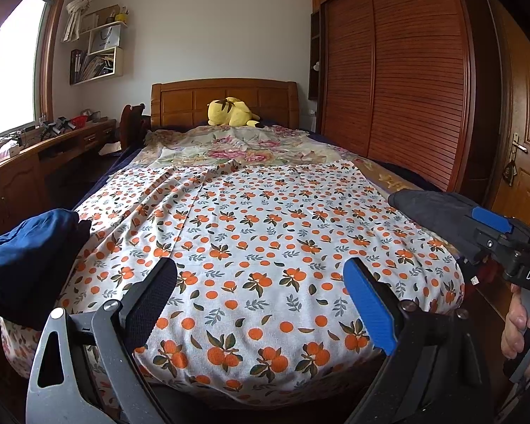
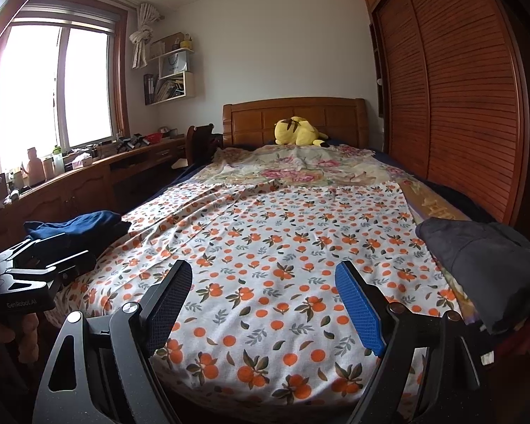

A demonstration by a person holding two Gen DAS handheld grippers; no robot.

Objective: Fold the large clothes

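A large white cloth with an orange-fruit print (image 1: 265, 247) lies spread flat over the foot half of the bed, and also shows in the right wrist view (image 2: 282, 265). My left gripper (image 1: 261, 293) is open and empty, held above the cloth's near edge. My right gripper (image 2: 265, 296) is open and empty, also above the near edge. The right gripper's body shows at the right of the left wrist view (image 1: 505, 243); the left gripper's body shows at the left of the right wrist view (image 2: 35, 268).
A dark blue garment (image 1: 28, 247) lies bunched at the bed's left edge. A dark grey garment (image 2: 484, 261) lies at the right edge. A floral sheet (image 1: 236, 148) and a yellow plush toy (image 1: 229, 111) are near the headboard. A wardrobe (image 1: 388, 77) stands right, a desk (image 2: 88, 176) left.
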